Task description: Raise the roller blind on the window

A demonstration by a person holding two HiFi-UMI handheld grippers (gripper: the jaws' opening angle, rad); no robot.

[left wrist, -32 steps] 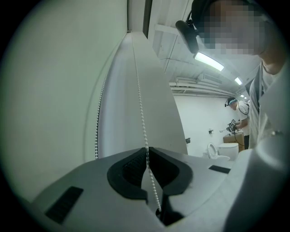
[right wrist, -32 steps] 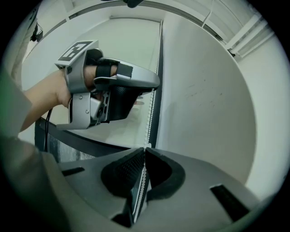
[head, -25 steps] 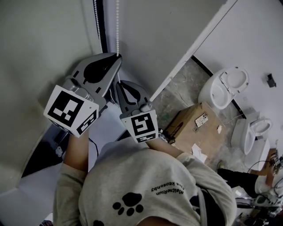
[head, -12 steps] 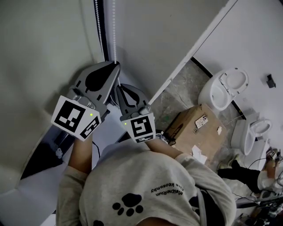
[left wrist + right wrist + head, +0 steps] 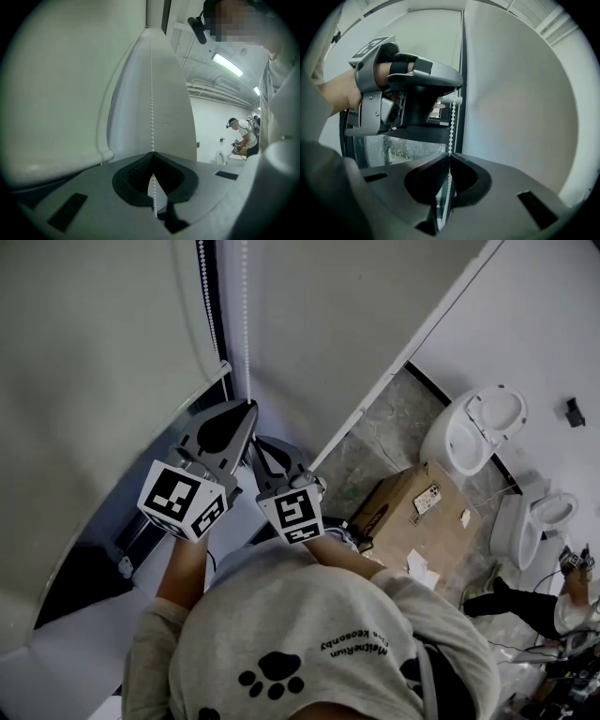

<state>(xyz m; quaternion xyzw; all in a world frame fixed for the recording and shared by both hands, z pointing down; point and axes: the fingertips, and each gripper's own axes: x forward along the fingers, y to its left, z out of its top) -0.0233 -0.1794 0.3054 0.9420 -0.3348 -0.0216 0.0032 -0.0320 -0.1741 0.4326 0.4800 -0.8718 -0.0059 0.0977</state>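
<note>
Left of both grippers, filling most of that side: pale grey fabric roller blind (image 5: 94, 362), hanging flat, its rounded bottom bar (image 5: 104, 156) ending just left of the left gripper's tips. Right of the grippers: plain light wall panel (image 5: 319, 324). Beyond the right gripper's tips, under the blind's lower edge: wet, dark-framed window glass (image 5: 405, 149). Well off to the right of the right gripper, on the floor: brown cardboard box (image 5: 417, 512) and two white ceramic toilets (image 5: 476, 427).

Nearer: grey plastic left gripper (image 5: 247, 407), just above and ahead of the grey plastic right gripper (image 5: 255, 441), tips near each other, both pointing at the window edge. Jaws of the left gripper pressed together, pinching the thin white bead chain (image 5: 151, 93). Jaws of the right gripper likewise almost closed, clamped on the same chain just below the left gripper's tips. From the left gripper's tips upward: chain strand straight and taut, close beside the dark frame edge.
</note>
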